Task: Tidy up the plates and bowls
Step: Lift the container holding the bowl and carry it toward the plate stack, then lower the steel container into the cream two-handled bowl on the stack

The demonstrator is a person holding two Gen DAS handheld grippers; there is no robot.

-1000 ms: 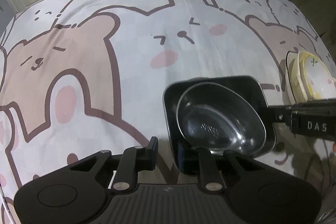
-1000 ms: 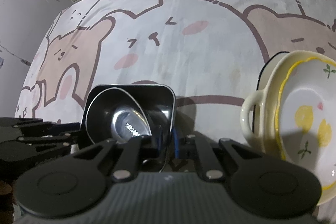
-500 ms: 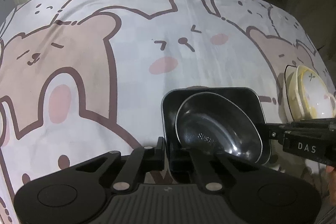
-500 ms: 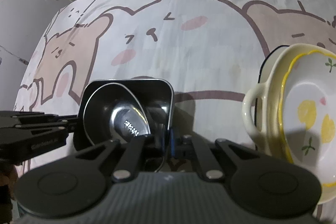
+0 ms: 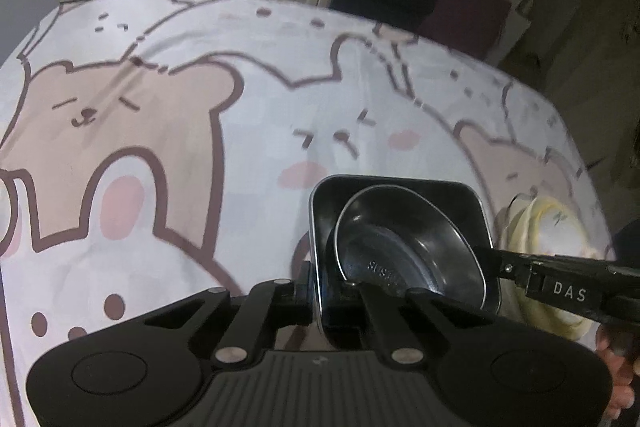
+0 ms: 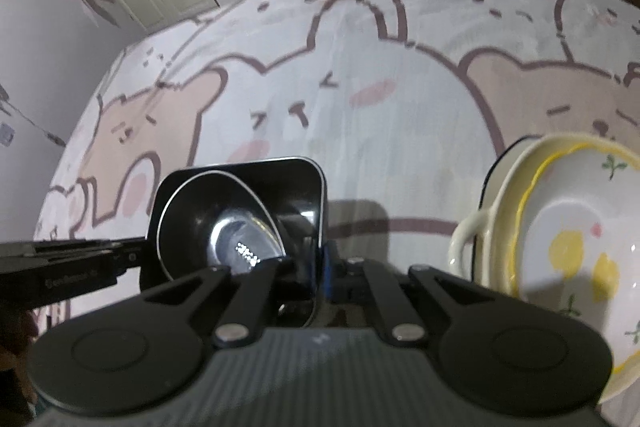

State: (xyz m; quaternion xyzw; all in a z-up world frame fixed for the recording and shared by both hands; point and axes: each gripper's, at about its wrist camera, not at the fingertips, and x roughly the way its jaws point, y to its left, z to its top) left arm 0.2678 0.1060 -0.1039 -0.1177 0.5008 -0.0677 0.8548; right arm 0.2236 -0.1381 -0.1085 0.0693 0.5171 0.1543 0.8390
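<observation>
The left tool (image 5: 320, 297) is clamped narrow on the near left wall of a black square dish (image 5: 400, 187), one finger outside the wall and one inside. The right tool (image 6: 316, 281) grips the same dish (image 6: 308, 187) on its right wall, likewise closed on the rim. A round steel bowl (image 5: 408, 255) sits tilted inside the dish, its shiny bottom catching light in the right wrist view (image 6: 224, 223). The dish is over the near part of a bench covered by a cartoon bear and rabbit cloth (image 5: 160, 147); whether it touches the cloth cannot be told. Just right of the dish stands a stack of dishes: a cream bowl with a handle (image 6: 476, 239) holding a white plate with yellow rim and lemon pattern (image 6: 576, 247). From the left wrist view this stack (image 5: 556, 227) shows beyond the right tool's arm.
</observation>
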